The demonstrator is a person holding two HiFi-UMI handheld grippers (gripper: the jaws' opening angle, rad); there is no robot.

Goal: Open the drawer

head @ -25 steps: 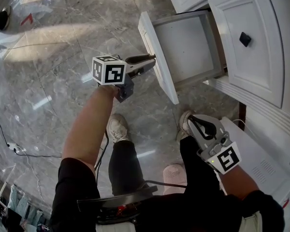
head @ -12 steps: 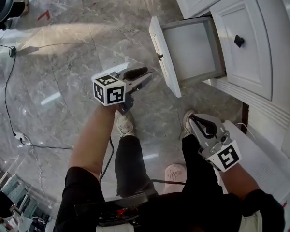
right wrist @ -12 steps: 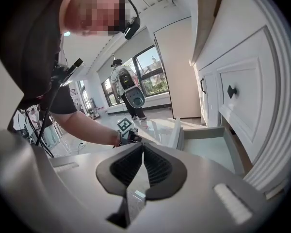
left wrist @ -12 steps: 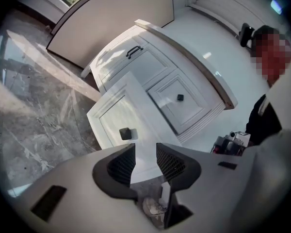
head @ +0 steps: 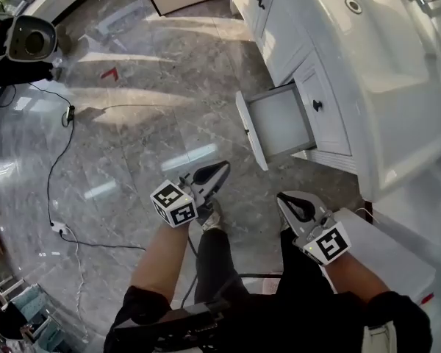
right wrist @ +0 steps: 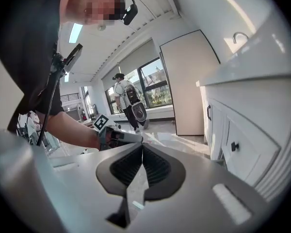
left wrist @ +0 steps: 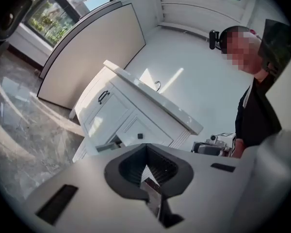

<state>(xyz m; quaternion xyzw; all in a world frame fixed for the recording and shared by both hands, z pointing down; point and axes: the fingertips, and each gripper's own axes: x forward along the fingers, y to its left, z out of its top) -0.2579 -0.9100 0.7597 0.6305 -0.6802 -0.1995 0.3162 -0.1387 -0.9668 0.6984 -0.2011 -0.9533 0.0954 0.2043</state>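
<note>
The left gripper [head: 219,170] was held over the marble floor [head: 117,145], its jaws just brought together with nothing between them. The drawer [head: 278,123] was seen pulled out of the white cabinet [head: 279,35], well apart from both grippers. The right gripper [head: 287,201] was likewise pressed together and empty.

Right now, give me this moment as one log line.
drawer: open | left tool: just closed, empty, off drawer | right tool: shut, empty

Right hand-held gripper [right wrist: 141,148] lower centre, jaws together, empty, left hand-held gripper [right wrist: 135,139] centre left, white cabinet [right wrist: 262,130] with black knob [right wrist: 234,146] at right.
</note>
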